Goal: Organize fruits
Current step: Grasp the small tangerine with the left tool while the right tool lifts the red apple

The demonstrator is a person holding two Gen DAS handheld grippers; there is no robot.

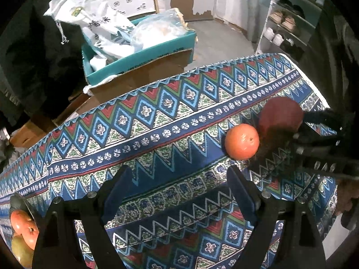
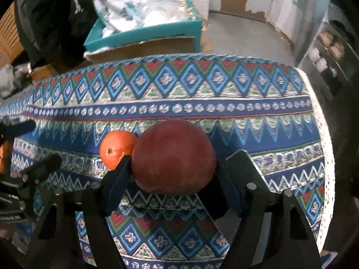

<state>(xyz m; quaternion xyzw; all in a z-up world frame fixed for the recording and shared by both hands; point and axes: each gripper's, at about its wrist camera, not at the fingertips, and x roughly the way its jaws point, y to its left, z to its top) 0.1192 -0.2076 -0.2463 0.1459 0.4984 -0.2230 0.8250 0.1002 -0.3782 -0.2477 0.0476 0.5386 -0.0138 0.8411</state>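
A large red apple (image 2: pixel 172 157) sits between the fingers of my right gripper (image 2: pixel 177 170), which is shut on it just above the patterned tablecloth (image 2: pixel 202 103). An orange (image 2: pixel 116 149) lies on the cloth just left of the apple, touching it. In the left wrist view the orange (image 1: pixel 242 141) and the apple (image 1: pixel 280 114) are at the right, with the right gripper (image 1: pixel 298 130) reaching in from the right edge. My left gripper (image 1: pixel 179 179) is open and empty above the cloth, left of the orange. A dish (image 1: pixel 21 201) with a few fruits (image 1: pixel 23 226) shows at the lower left.
Behind the table stands a teal and cardboard box (image 1: pixel 143 60) holding white bags (image 1: pixel 101 24). A shoe rack (image 1: pixel 289 27) is at the far right. The table's right edge (image 2: pixel 320 134) has white lace trim. The left gripper (image 2: pixel 24 163) shows at the left of the right wrist view.
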